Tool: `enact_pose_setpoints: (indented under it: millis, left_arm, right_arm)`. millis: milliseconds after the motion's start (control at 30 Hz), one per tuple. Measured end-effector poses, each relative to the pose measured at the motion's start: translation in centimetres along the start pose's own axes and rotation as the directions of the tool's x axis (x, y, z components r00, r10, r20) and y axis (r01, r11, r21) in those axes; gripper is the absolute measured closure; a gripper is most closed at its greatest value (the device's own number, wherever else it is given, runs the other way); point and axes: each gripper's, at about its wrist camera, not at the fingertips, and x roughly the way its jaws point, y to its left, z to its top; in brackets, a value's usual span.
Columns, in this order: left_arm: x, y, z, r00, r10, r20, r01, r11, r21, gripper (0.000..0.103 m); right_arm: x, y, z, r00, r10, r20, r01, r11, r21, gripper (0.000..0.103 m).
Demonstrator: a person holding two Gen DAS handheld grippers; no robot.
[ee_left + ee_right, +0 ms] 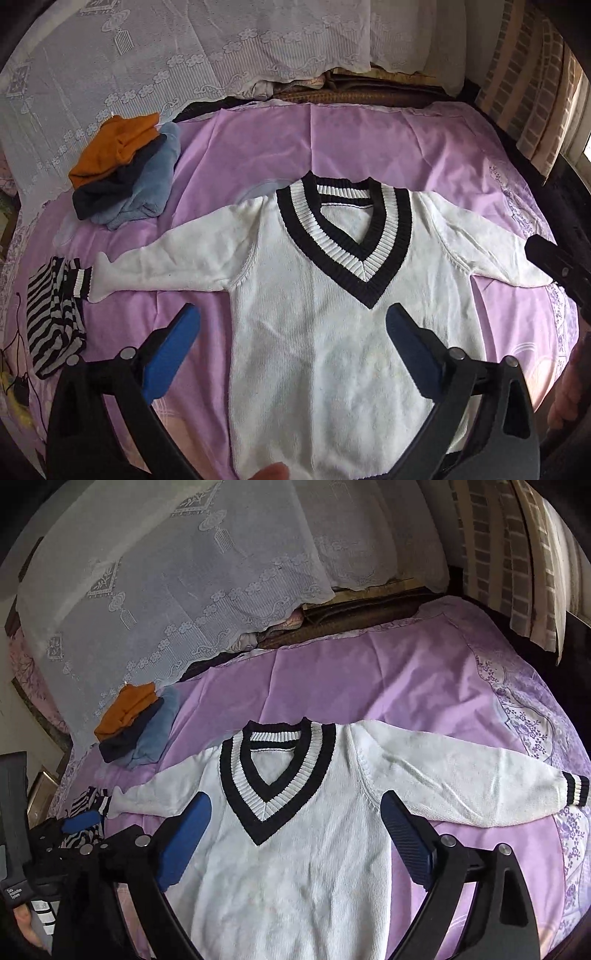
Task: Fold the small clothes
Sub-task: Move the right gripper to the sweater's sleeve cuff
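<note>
Sweater (314,332) flat on bed (369,147), sleeves along 9–3 o'clock; left hand-held gripper (293,317) and right hand-held gripper (295,808) both spread, empty, above its chest

1. White knit V-neck sweater with black-and-white ribbed collar (317,332) lies flat, sleeves spread, on lilac bedsheet (369,147).
2. Pile of folded orange, navy and blue clothes (125,173) behind-left of it.
3. Black-and-white striped garment (51,325) touches left cuff.
4. White lace cloth (184,48) behind the pile.

Both your wrist cameras look steeply down from close above the bed (369,140), sharing the white V-neck sweater (306,332) spread there.
</note>
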Motion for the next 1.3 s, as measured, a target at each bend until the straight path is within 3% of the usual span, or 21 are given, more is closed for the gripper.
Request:
enact_pose_setpoints:
  millis: [133,300,500,700,900,1167,1300]
  left_arm:
    - [2.4,0.9,-0.3,0.999,0.009,-0.05,-0.01,1.0,-0.022,0.005]
    - [6.8,0.1,-1.1,0.986,0.022,-0.165,-0.028,0.999,-0.035,0.005]
    - [6.4,-3.7,0.3,0.991,0.056,-0.119,-0.047,0.996,0.071,0.005]
    - [6.4,-8.4,1.8,0.995,0.031,-0.099,-0.017,0.99,0.142,0.005]
    - [7.8,-14.7,2.2,0.995,0.009,-0.103,0.015,0.973,0.229,0.005]
    - [10.1,-22.8,0.8,0.997,0.012,-0.071,0.014,0.934,0.357,0.005]
    - [11.8,-24.5,0.2,0.995,0.028,-0.094,0.008,0.931,0.364,0.005]
  right_arm:
    - [1.4,-2.6,-0.5,0.999,-0.005,-0.041,0.008,0.997,0.074,0.01]
    - [3.3,-4.9,-1.5,0.994,-0.045,-0.101,0.056,0.992,0.113,0.01]
    - [3.5,-8.7,-0.9,0.994,-0.065,-0.086,0.08,0.981,0.176,0.01]
    - [2.5,-14.9,-1.9,0.99,-0.117,-0.084,0.136,0.95,0.28,0.01]
    - [0.4,-21.9,-4.4,0.977,-0.195,-0.092,0.215,0.895,0.39,0.01]
    - [-4.1,-30.8,-6.8,0.949,-0.313,-0.024,0.275,0.79,0.548,0.011]
    - [-4.8,-34.7,-7.8,0.958,-0.286,-0.002,0.22,0.734,0.642,0.028]
